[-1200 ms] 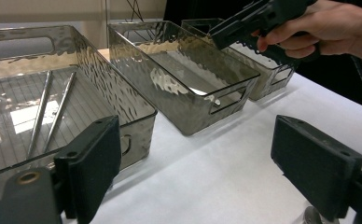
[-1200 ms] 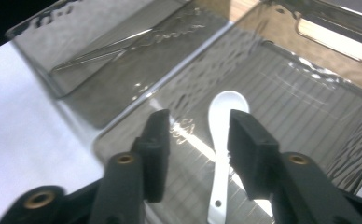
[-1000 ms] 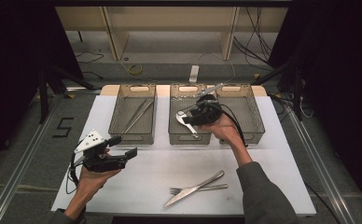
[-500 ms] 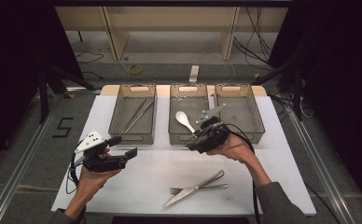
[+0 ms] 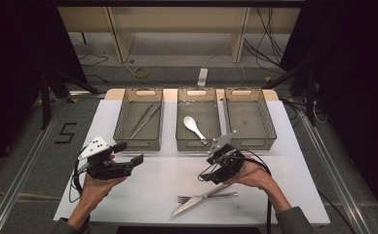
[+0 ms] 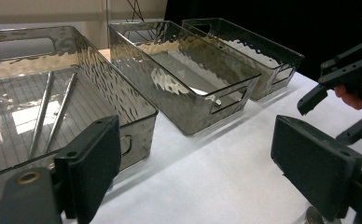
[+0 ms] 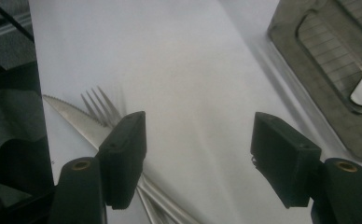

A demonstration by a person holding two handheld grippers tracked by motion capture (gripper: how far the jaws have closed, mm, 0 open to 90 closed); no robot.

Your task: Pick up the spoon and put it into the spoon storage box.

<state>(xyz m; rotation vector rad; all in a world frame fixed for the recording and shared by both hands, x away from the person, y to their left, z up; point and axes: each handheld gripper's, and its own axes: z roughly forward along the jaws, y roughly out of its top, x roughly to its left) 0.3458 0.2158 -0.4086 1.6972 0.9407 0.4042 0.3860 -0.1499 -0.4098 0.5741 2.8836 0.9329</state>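
Right tongs [image 5: 211, 171] gape empty, low centre-right of the high frame, tilted toward the knife [image 5: 197, 201] and fork [image 5: 207, 196] lying crossed on the white table [image 5: 153, 195] just below them. Both pieces run long-axis lower left to upper right; handles point toward the right hand. In the right gripper view the serrated blade and tines sit at the left jaw, so the cutlery lies off-centre. Left tongs [image 5: 128, 153] also gape empty, well apart at left. Spoon [image 5: 194, 127] rests in the middle bin [image 5: 198, 144]; two rods [image 5: 143, 121] in the left bin [image 5: 137, 144]. Right hand is likely nearer.
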